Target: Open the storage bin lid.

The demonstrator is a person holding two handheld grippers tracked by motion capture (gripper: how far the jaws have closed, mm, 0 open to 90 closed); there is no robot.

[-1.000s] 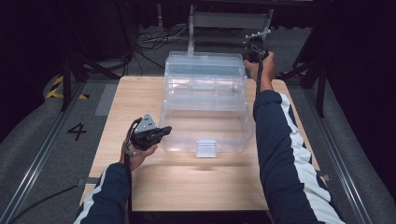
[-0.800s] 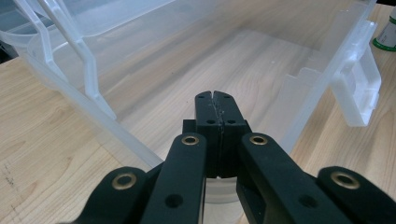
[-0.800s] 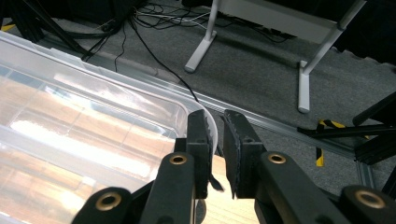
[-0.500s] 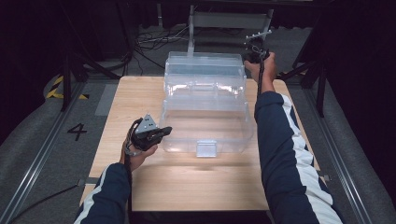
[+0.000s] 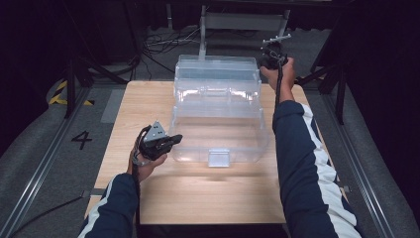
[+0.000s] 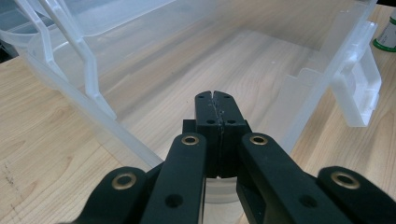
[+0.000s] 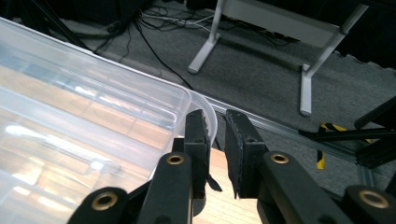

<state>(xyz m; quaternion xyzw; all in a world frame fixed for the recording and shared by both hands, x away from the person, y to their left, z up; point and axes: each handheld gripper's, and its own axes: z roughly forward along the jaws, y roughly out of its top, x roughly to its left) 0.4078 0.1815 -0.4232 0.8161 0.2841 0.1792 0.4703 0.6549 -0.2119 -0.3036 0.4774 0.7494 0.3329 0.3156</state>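
A: Where does the bin [image 5: 218, 116] sit?

B: On the middle of the surface [image 5: 148, 203], lid tipped back at the far edge. The left hand-held gripper [image 5: 171, 141] rests at its near left corner, jaws pressed together on nothing, forearm low and level.

A: And the right hand-held gripper [image 5: 270, 55]?

B: Arm stretched long to the far right corner, jaws slightly apart beside the rim, nothing pinched. Better to steady the near corner and ease the far jaws squarely over the rim before squeezing.
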